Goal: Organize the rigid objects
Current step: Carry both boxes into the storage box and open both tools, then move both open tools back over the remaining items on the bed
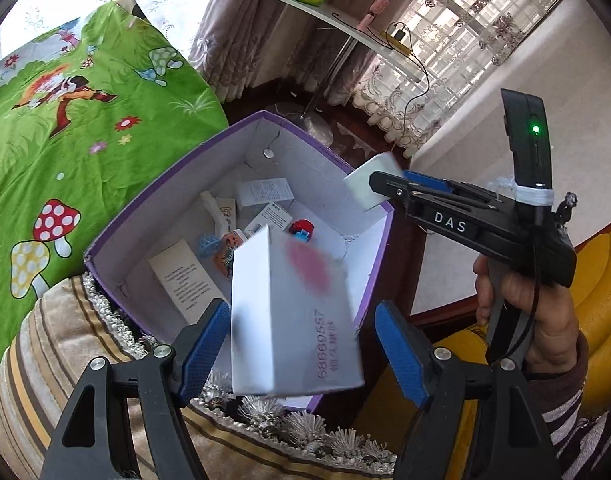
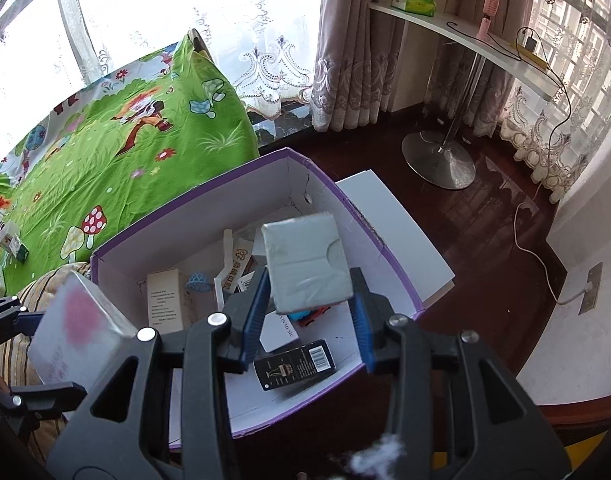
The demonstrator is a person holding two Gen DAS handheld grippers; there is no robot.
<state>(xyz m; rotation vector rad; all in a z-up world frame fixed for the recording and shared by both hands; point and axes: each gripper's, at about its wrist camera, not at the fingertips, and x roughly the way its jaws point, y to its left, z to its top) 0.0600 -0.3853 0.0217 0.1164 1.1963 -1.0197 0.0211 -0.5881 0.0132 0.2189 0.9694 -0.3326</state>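
With several small items already lying in the purple box [image 2: 389, 280], the left gripper [image 1: 301, 344] is standing spread around a white box [image 1: 293, 320] that looks loose, the right gripper [image 2: 307, 316] is flanking a grey packet [image 2: 305, 264] without clearly clamping it, and more boxes [image 2: 9, 244] are waiting on the bed [image 2: 145, 152].

Small packages [image 2: 165, 300] lie in the open box [image 2: 385, 264], beside the bed [image 2: 125, 152].

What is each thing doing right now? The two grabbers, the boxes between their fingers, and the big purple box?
Left gripper: open, with a gap beside its box.
White box with pink blot: tilted and loose between the left fingers, over the purple box.
Right gripper: open.
Grey box: blurred, between the right fingers, apparently not gripped.
Purple box: lid off, small items inside.
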